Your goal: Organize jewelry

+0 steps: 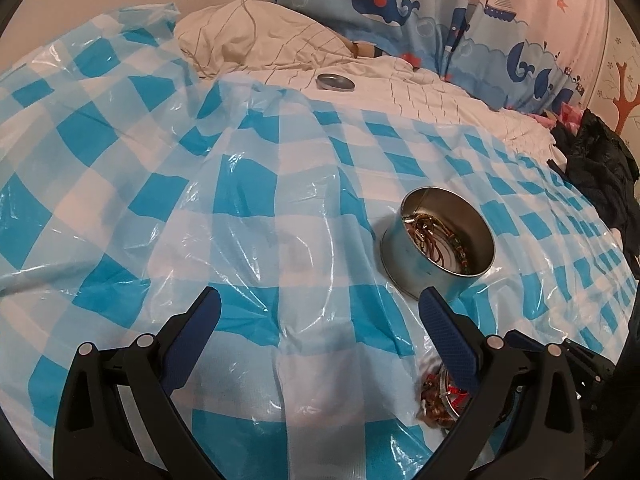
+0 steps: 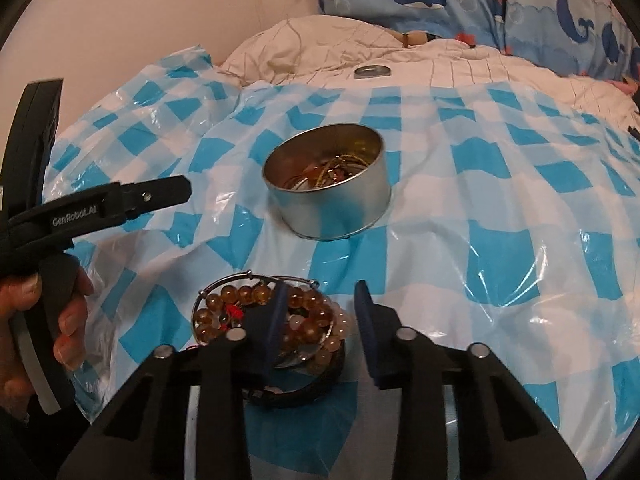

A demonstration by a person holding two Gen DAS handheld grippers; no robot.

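Checkered plastic sheet (image 2: 460, 240) bears tin (image 2: 326, 196); right hand-held gripper (image 2: 320, 300) narrowed over beads (image 2: 308, 320), left hand-held gripper (image 1: 320, 300) wide.

Bed (image 1: 440, 92) under checked plastic sheet (image 1: 240, 200) bearing tin (image 1: 438, 240), bead pile (image 2: 264, 316).

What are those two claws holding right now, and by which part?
Left gripper: open, holding nothing. Right gripper straddles the edge of the bead bracelets; whether it grips them cannot be told.

Only one marking is showing: "GenRobot.AI" is reading in pale letters along the left gripper (image 2: 120, 200) body.
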